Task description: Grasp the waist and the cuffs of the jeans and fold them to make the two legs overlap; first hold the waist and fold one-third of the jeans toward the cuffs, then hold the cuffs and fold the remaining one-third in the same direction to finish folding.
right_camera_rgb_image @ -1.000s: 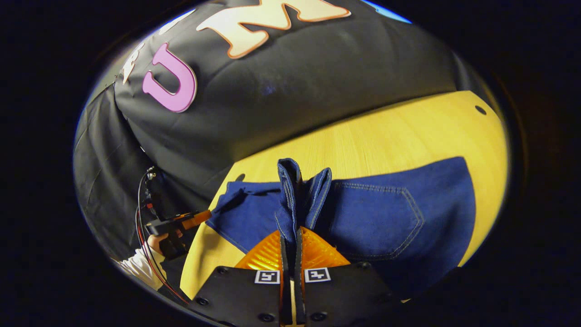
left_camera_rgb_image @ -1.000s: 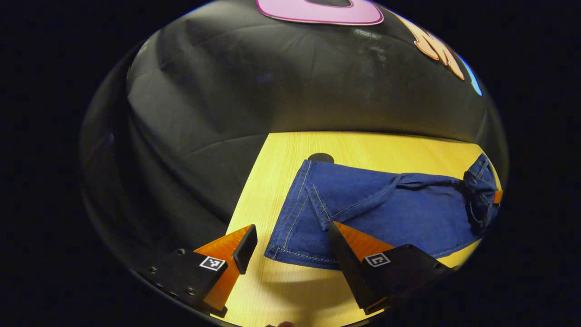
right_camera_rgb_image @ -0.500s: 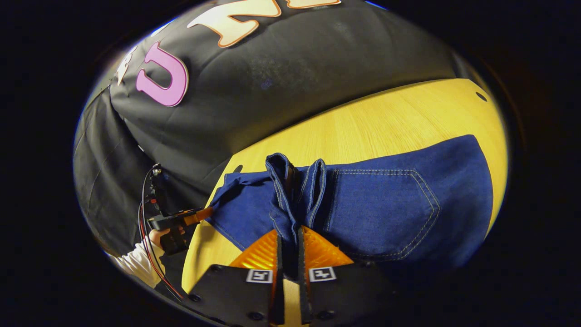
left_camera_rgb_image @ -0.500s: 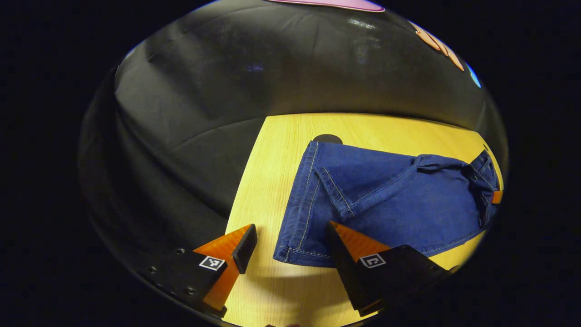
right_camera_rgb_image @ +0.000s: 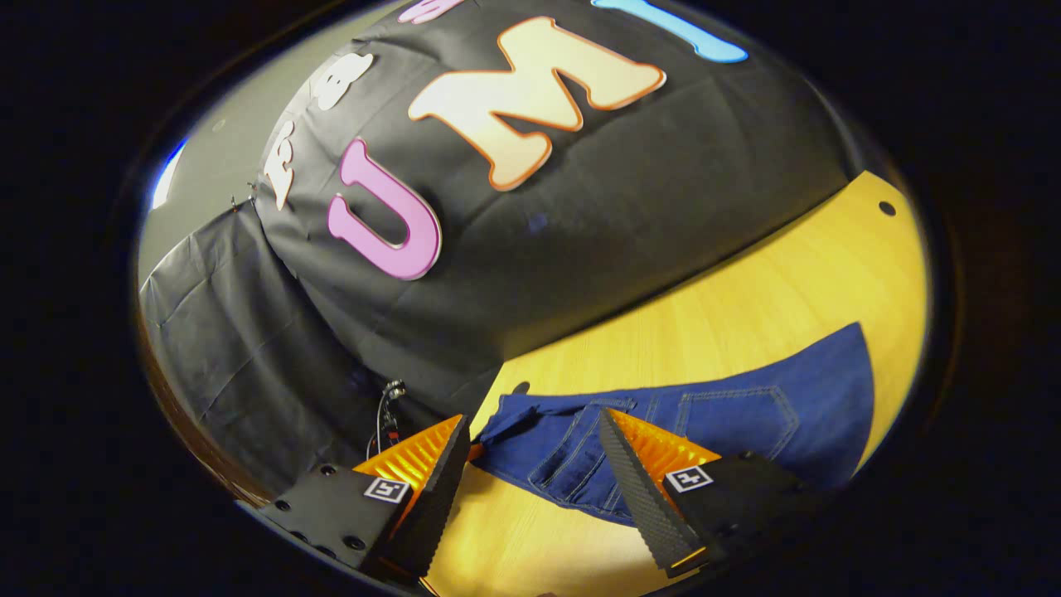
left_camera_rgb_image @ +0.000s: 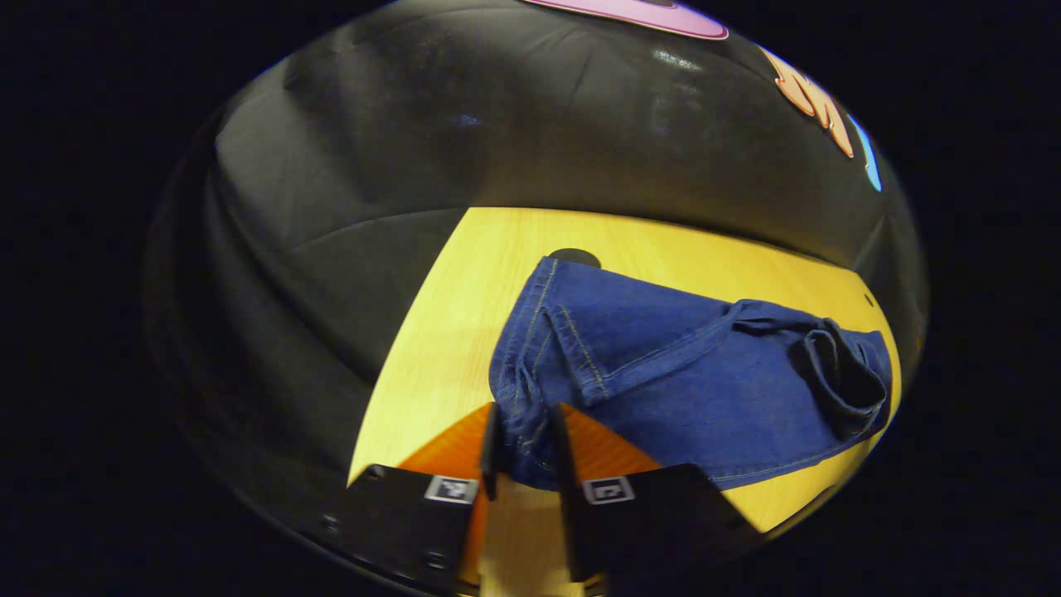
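Blue jeans (left_camera_rgb_image: pixel 704 373) lie lengthwise on the yellow wooden table (left_camera_rgb_image: pixel 439 332), legs partly overlapped, one cuff hem slanting across the other. My left gripper (left_camera_rgb_image: pixel 522 448) is shut on the near cuff edge, and denim bunches between its fingers. At the far right the waist (left_camera_rgb_image: pixel 841 377) sits crumpled. In the right gripper view, the waist end with its back pocket (right_camera_rgb_image: pixel 746 410) lies flat on the table (right_camera_rgb_image: pixel 787 282). My right gripper (right_camera_rgb_image: pixel 530 468) is open just before it, with nothing between its fingers.
A round dark hole (left_camera_rgb_image: pixel 574 256) in the tabletop sits just beyond the far cuff. Another small hole (right_camera_rgb_image: pixel 887 207) is near the table's far corner. The black cloth wall (right_camera_rgb_image: pixel 580 207) runs close along the table's back edge.
My left gripper moved forward and shut on the cuff. My right gripper let go of the waist, opened and drew back, and the waist dropped onto the table.
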Action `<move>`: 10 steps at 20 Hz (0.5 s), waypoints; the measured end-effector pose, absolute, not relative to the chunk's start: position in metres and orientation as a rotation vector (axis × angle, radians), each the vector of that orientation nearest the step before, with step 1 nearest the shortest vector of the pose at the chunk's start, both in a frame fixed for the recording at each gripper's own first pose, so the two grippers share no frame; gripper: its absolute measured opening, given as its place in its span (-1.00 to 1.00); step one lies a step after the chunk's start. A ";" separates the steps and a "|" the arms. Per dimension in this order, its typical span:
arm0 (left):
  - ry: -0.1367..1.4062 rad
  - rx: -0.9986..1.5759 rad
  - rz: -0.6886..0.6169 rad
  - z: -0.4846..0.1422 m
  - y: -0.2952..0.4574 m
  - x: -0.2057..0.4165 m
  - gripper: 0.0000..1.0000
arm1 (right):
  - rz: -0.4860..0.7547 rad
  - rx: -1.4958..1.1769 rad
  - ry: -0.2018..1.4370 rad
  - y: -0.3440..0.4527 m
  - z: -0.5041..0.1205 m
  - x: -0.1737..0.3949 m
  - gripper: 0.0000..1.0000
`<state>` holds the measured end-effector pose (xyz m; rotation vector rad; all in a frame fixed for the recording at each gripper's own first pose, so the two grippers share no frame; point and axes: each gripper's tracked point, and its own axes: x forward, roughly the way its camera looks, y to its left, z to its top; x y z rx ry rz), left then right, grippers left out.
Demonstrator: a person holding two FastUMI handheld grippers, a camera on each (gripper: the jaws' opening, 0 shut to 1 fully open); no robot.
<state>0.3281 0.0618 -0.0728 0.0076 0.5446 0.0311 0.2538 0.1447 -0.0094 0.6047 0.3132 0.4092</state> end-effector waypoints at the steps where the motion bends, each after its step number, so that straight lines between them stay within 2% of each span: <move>1: 0.537 0.005 0.028 -0.072 0.061 0.328 -0.72 | 0.384 0.594 0.296 0.134 -0.003 0.251 0.91; 5: 0.537 -0.010 0.043 -0.069 0.058 0.329 -0.98 | 0.246 0.596 0.300 0.077 -0.005 0.224 0.91; 10: 0.518 -0.015 -0.012 -0.014 0.005 0.320 -1.00 | 0.097 0.644 0.324 0.008 -0.034 0.185 0.92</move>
